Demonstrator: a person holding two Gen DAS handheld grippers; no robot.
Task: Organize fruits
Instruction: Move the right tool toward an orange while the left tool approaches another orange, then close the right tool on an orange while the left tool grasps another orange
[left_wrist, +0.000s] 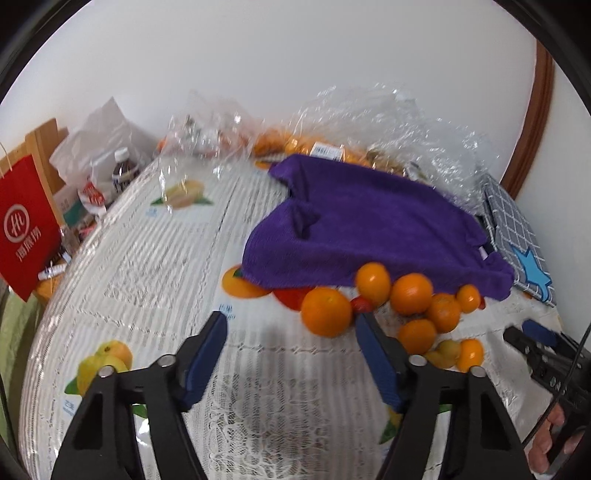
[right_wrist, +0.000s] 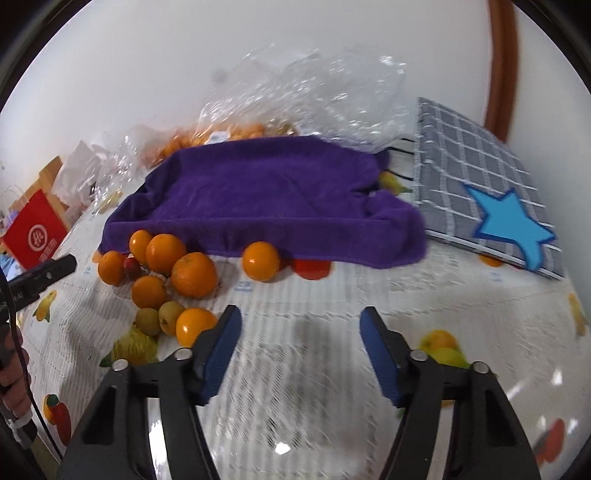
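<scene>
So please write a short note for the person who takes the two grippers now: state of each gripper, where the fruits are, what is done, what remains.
Left gripper: open, empty, above the tablecloth, just left of the fruit pile.
Right gripper: open, empty, over bare cloth, right of the pile.
Loose oranges, two small greenish fruits and a small red fruit lie clustered at the front edge of the purple towel. One orange sits apart.
More oranges are in the clear plastic bag behind.
Done: nothing sorted yet.
Left: all the sorting.
</scene>
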